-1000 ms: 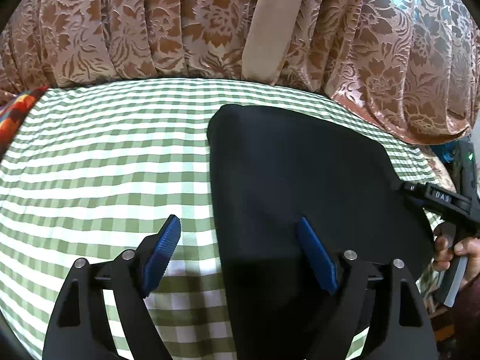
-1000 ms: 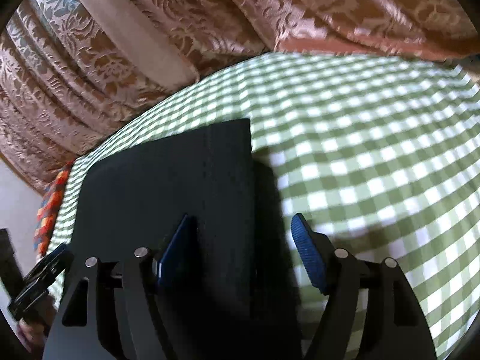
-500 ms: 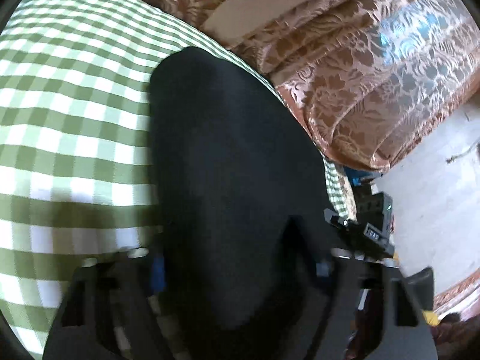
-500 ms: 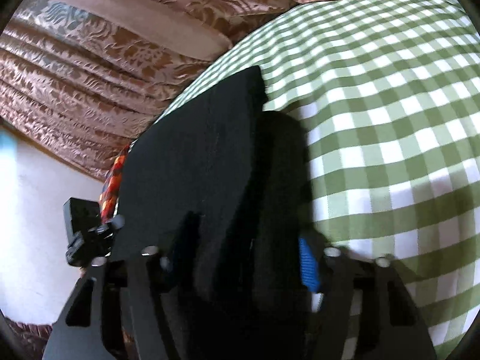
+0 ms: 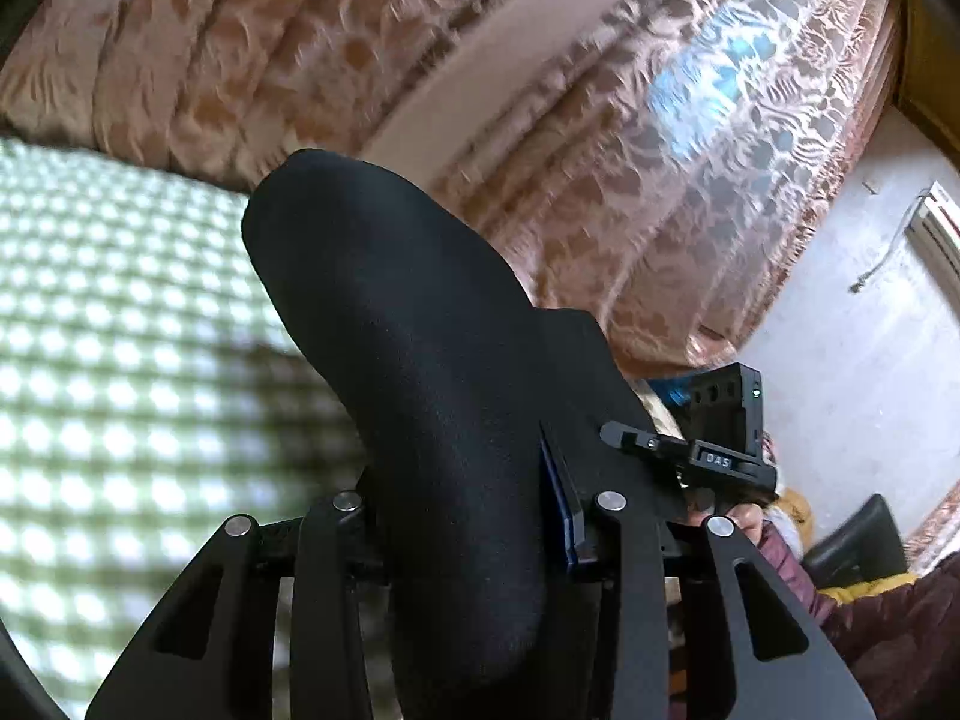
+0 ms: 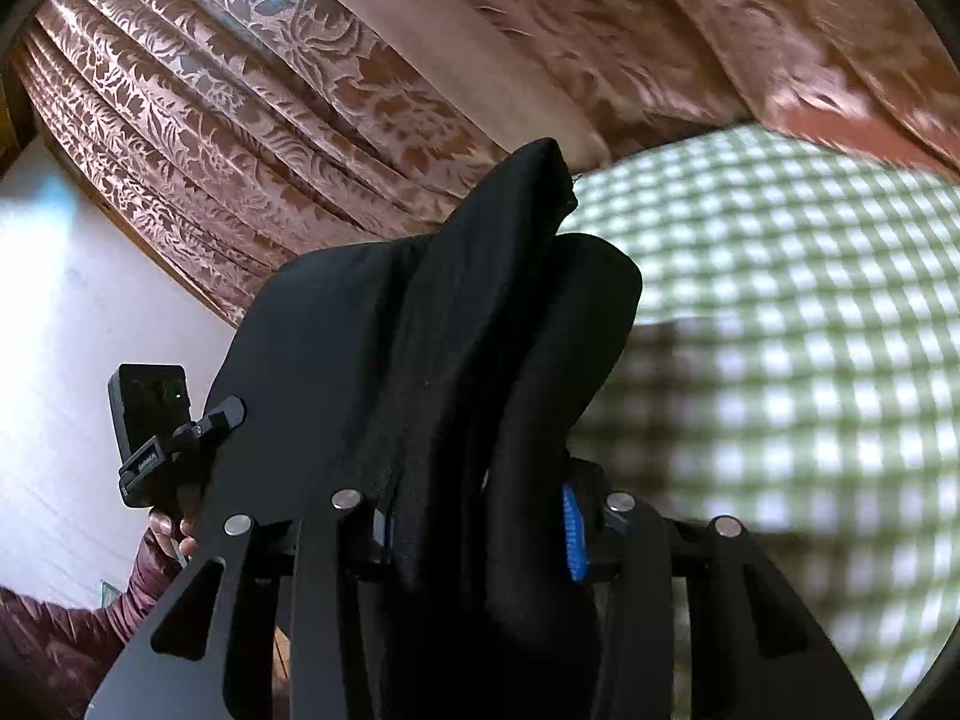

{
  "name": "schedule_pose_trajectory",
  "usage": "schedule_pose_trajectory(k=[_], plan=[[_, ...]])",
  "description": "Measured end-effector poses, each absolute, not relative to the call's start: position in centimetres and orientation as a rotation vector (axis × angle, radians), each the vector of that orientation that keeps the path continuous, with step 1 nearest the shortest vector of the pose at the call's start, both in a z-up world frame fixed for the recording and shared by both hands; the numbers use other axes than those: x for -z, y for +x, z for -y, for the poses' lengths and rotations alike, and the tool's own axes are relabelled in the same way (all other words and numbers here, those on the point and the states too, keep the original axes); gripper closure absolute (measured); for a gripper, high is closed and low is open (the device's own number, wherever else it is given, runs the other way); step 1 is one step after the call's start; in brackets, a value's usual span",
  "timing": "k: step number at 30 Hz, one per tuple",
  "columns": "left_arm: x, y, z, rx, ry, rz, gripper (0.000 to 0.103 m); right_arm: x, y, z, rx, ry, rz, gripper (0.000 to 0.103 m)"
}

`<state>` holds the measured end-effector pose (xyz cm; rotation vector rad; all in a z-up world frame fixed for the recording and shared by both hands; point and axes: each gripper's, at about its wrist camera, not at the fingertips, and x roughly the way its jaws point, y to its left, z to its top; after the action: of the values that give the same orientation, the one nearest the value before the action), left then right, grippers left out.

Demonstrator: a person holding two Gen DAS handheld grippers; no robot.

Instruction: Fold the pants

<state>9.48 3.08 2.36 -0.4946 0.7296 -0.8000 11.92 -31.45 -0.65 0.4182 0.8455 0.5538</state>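
Left gripper: nearest the lens in the left wrist view, jaws closing with a thick fold of the black pants bunched between them; the blue pad on the right finger presses into the cloth, the other pad is hidden behind it.
Right gripper: same story in the right wrist view, jaws closing onto the pants, blue ribbed pad squeezed against the fabric, a sliver of blue showing on the opposite side.
Pants: clamped at both ends, hanging in doubled layers between the two tools, the far fold rising up off the cloth below and casting a shadow on it.
Other tool, seen across: from the left wrist view the right gripper sits just beside the pants with fingertips of the person's right hand under it; from the right wrist view the left gripper's camera block and a maroon sleeve show at the left edge.
Tablecloth: green-and-white check, blurred, spread beneath the lifted garment.
Curtains: brown floral drapes, behind the table.
Wall: pale, at the right, farthest back.
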Motion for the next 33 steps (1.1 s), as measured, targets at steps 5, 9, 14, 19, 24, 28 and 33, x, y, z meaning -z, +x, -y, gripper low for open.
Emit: schedule_pose_trajectory(k=[5, 9, 14, 19, 24, 28, 33], plan=[[-3.0, 15.3, -5.2, 0.689, -0.449, -0.743, 0.064, 1.3, 18.4, 29.0, -0.560, 0.425, -0.866, 0.065], [-1.8, 19.1, -7.1, 0.631, -0.434, -0.776, 0.061, 3.2, 22.6, 28.2, -0.546, 0.427, -0.905, 0.064], [4.8, 22.8, -7.8, 0.471, -0.357, -0.949, 0.052, 8.5, 26.2, 28.1, -0.469, 0.421, -0.990, 0.049], [6.1, 22.2, -8.8, 0.411, -0.451, -0.919, 0.042, 8.7, 26.3, 28.6, -0.454, 0.428, -0.989, 0.039], [2.9, 20.0, -8.8, 0.274, -0.386, -0.858, 0.038, 4.6, 23.8, 28.6, -0.360, 0.288, -0.918, 0.039], [0.4, 15.8, -8.4, 0.229, -0.293, -0.750, 0.038, 2.0, 19.8, 27.6, -0.388, 0.192, -0.834, 0.060], [0.6, 12.9, -6.1, 0.226, -0.209, -0.753, 0.038, 2.5, 16.6, 24.9, -0.432, 0.067, -0.843, 0.074]])
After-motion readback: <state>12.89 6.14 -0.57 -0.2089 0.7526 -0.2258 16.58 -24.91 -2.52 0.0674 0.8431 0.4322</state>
